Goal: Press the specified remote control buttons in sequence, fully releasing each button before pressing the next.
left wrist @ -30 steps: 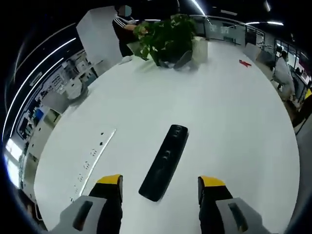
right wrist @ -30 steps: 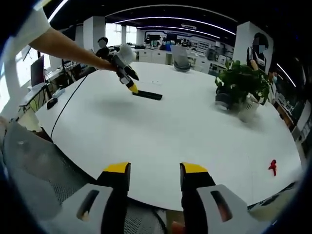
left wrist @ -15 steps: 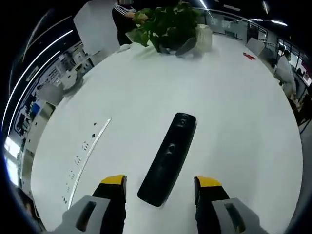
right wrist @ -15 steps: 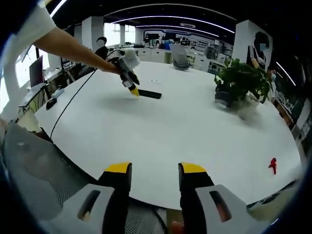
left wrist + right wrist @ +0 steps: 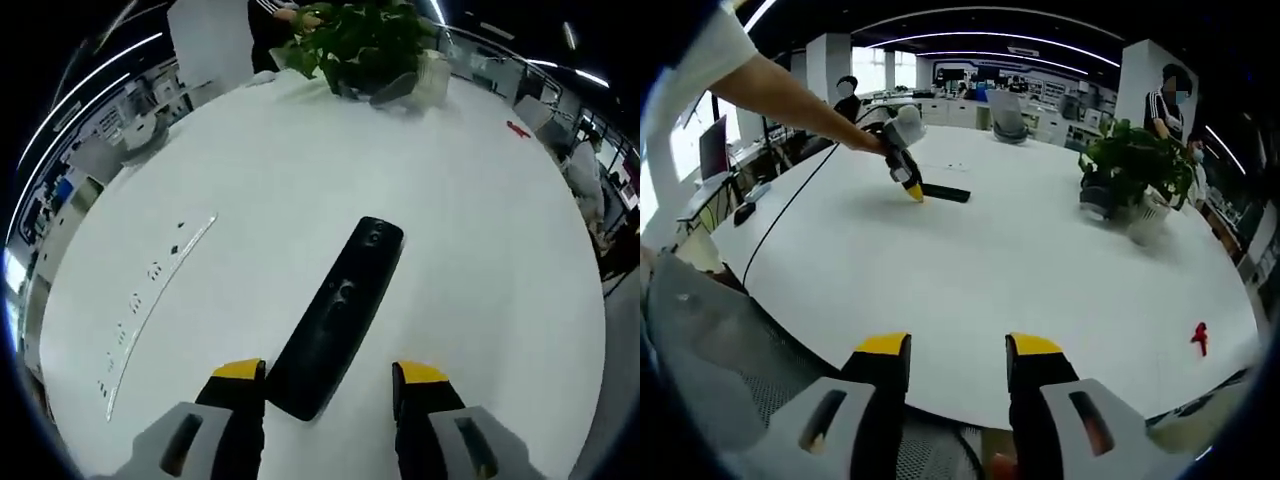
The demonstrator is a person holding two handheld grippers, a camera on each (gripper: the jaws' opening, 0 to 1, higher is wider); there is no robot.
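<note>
Left gripper (image 5: 325, 385) hovers open at the near end of the remote (image 5: 336, 315), which lies on the white table (image 5: 480, 250).
No button looks pressed yet; the whole sequence remains, and the right gripper (image 5: 945, 365) waits open at the table's edge.

An open-plan office: a white meeting table (image 5: 1040, 270), desks, ceiling strip lights.

Each gripper, left gripper (image 5: 328, 385) and right gripper (image 5: 958, 365), has two black jaws capped with yellow tips on grey moulded bodies with dark oval slots, and the person's bare arm comes out of a short white sleeve (image 5: 695, 60).
</note>
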